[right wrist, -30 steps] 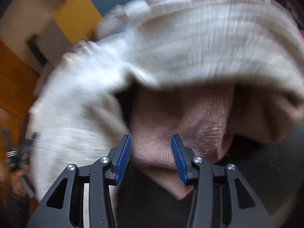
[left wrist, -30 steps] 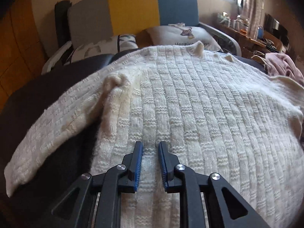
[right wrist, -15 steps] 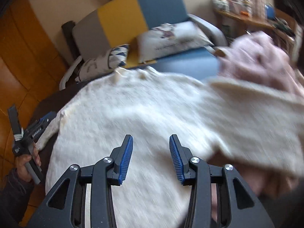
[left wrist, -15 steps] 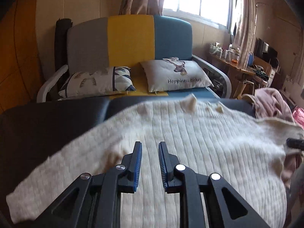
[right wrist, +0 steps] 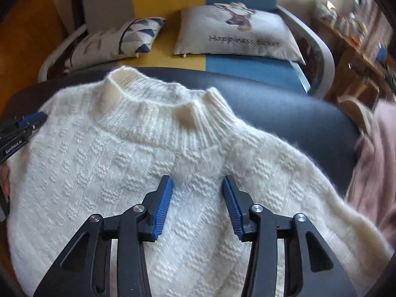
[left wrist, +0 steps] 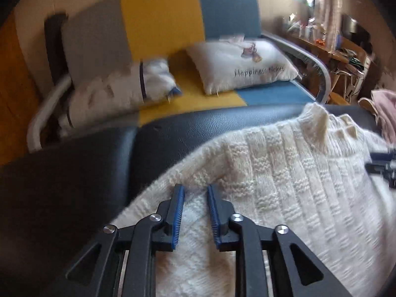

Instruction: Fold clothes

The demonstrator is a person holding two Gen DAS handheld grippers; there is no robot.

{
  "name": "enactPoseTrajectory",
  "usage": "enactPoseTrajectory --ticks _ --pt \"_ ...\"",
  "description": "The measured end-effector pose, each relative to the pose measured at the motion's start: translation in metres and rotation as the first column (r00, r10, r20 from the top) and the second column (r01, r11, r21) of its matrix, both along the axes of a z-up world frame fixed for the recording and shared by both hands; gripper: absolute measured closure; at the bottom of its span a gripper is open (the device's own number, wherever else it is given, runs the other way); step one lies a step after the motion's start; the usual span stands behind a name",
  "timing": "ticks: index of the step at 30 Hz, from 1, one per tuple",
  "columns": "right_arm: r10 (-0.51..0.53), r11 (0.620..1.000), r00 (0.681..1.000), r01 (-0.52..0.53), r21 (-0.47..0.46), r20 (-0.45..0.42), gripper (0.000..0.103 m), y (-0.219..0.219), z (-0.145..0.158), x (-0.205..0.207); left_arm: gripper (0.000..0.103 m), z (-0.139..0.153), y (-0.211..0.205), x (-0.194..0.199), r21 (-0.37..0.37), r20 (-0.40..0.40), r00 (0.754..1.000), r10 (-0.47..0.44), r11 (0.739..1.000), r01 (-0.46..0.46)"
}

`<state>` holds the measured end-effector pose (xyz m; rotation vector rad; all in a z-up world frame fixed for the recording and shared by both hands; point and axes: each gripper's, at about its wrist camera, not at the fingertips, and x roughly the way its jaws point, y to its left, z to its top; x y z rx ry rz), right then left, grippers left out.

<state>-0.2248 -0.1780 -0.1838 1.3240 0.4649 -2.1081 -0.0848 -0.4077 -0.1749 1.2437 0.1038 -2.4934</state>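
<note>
Cream sweater point(right wrist: 153, 173) spread flat on dark padded bench point(right wrist: 284, 113), collar far. Left tool point(left wrist: 195, 212) and right tool point(right wrist: 196, 205) both released, gripping nothing. Risk: loose knit snagging, bunching, sliding onto pink garment point(right wrist: 371, 173) right.

A cream sweater point(right wrist: 153, 163) is showing a basket-weave knit. The dark surface point(right wrist: 292, 113) is looking navy; a pink garment point(right wrist: 371, 173) is lying beside it

1 sweater point(right wrist: 138, 173), 2 pillows point(right wrist: 237, 34) point(right wrist: 116, 39), 2 tools point(right wrist: 196, 185) point(left wrist: 195, 193)
</note>
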Motion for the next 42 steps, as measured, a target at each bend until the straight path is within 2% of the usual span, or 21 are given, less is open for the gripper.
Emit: enactPoseTrajectory --ticks 4,9,11,13,15,17,19,21,23,25,26,29,31,33,37,39,41,42 --pt "0.035 0.999 0.999 -0.035 -0.015 -0.035 0.055 -0.016 0.0 -0.002 0.081 -0.002 -0.016 0.013 0.0 -0.005 0.997 0.072 0.997 -0.072" --pt "0.089 0.993 0.993 -0.094 -0.072 -0.082 0.054 -0.04 0.0 0.001 0.079 -0.006 -0.043 0.033 0.0 0.002 0.981 0.193 0.981 -0.193" --pt "0.114 0.989 0.988 -0.123 -0.085 -0.1 0.054 -0.05 0.002 0.004 0.084 -0.004 -0.046 0.04 -0.015 0.009 0.977 0.212 0.977 -0.212" --pt "0.12 0.988 0.989 -0.128 -0.091 -0.089 0.054 -0.054 0.008 0.005 0.084 0.005 -0.043 0.047 -0.015 -0.001 0.977 0.213 0.977 -0.213" --pt "0.108 0.987 0.993 -0.113 -0.115 -0.055 0.054 -0.051 0.016 0.005 0.084 0.02 -0.034 0.056 -0.013 -0.05 0.979 0.196 0.98 -0.196" --pt "0.092 0.989 0.992 -0.101 -0.104 -0.085 0.054 -0.047 0.024 0.005 0.084 0.035 -0.019 0.057 -0.005 -0.102 0.983 0.151 0.988 -0.152" --pt "0.077 0.992 0.99 -0.088 -0.092 -0.117 0.054 -0.043 0.031 0.005 0.084 0.044 -0.004 0.046 -0.008 -0.118 0.989 0.093 0.996 -0.094" --pt "0.045 0.996 0.991 -0.055 -0.076 -0.128 0.054 -0.039 0.03 -0.003 0.084 0.04 0.004 0.027 -0.004 -0.085 0.995 0.06 0.998 -0.06" --pt "-0.016 0.998 0.995 0.009 -0.067 -0.098 0.054 -0.033 0.019 -0.021 0.083 0.023 0.004 0.009 -0.008 -0.022 0.997 0.068 0.998 -0.068" --pt "-0.033 0.999 0.998 0.031 -0.037 -0.061 0.053 -0.03 0.001 -0.034 0.083 0.007 -0.004 0.006 -0.021 -0.001 0.996 0.085 0.996 -0.085" --pt "-0.036 0.997 0.996 0.03 -0.074 -0.081 0.052 -0.026 0.0 -0.035 0.083 0.002 -0.006 0.006 -0.026 0.005 0.996 0.091 0.995 -0.091" --pt "0.001 0.998 0.996 -0.006 -0.059 -0.086 0.052 -0.03 0.003 -0.033 0.084 0.008 -0.011 0.016 -0.022 -0.014 0.993 0.115 0.993 -0.116" --pt "0.024 0.991 0.997 -0.034 -0.127 -0.077 0.052 -0.031 0.015 -0.03 0.085 0.014 -0.012 0.017 0.022 -0.036 0.993 0.113 0.993 -0.113" --pt "0.06 0.983 0.995 -0.073 -0.168 -0.079 0.052 -0.038 0.023 -0.024 0.085 0.025 -0.01 0.012 0.082 -0.098 0.991 0.096 0.993 -0.088" --pt "0.11 0.985 0.988 -0.123 -0.122 -0.111 0.052 -0.06 0.02 -0.019 0.085 0.036 0.012 -0.026 0.081 -0.144 0.989 0.033 0.996 -0.021" --pt "0.098 0.989 0.99 -0.108 -0.097 -0.106 0.052 -0.069 0.011 -0.026 0.085 0.027 0.02 -0.052 0.093 -0.113 0.994 0.007 0.996 0.003" --pt "0.071 0.995 0.994 -0.076 -0.066 -0.086 0.052 -0.072 -0.002 -0.038 0.084 0.008 0.02 -0.073 0.092 -0.034 0.999 0.038 0.995 -0.034" --pt "0.056 0.995 0.995 -0.063 -0.08 -0.082 0.052 -0.069 -0.003 -0.042 0.084 0.001 0.017 -0.078 0.09 -0.007 0.998 0.059 0.994 -0.059"
